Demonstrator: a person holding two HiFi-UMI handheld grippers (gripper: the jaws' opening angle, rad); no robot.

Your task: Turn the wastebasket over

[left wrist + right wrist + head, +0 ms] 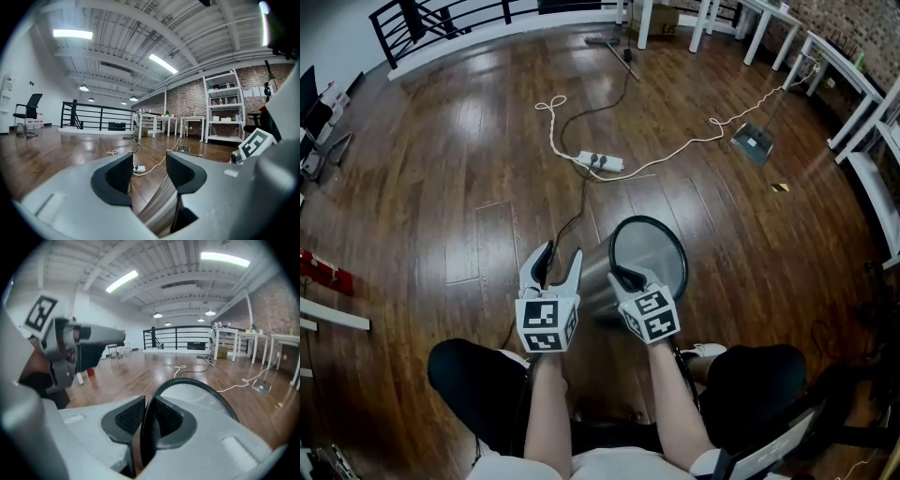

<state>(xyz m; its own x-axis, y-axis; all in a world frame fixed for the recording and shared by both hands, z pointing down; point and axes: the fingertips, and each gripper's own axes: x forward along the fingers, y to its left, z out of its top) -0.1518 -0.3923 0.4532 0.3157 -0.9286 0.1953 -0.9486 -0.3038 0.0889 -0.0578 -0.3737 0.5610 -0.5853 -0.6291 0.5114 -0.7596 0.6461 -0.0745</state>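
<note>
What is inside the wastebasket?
Through the rim only the wastebasket's bare grey inner wall shows, plus one jaw of the right gripper, shut on that rim. No contents show. The deepest part is hidden behind the gripper and near wall.

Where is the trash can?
In the head view, the wastebasket is low in the middle on the wood floor; the right gripper pinches its black rim, the left gripper is beside it.

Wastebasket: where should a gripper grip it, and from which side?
The thin black rim, near edge, from the person's side: the wall of the wastebasket looks too wide for jaws, the rim fits. The right gripper is shut on it.
</note>
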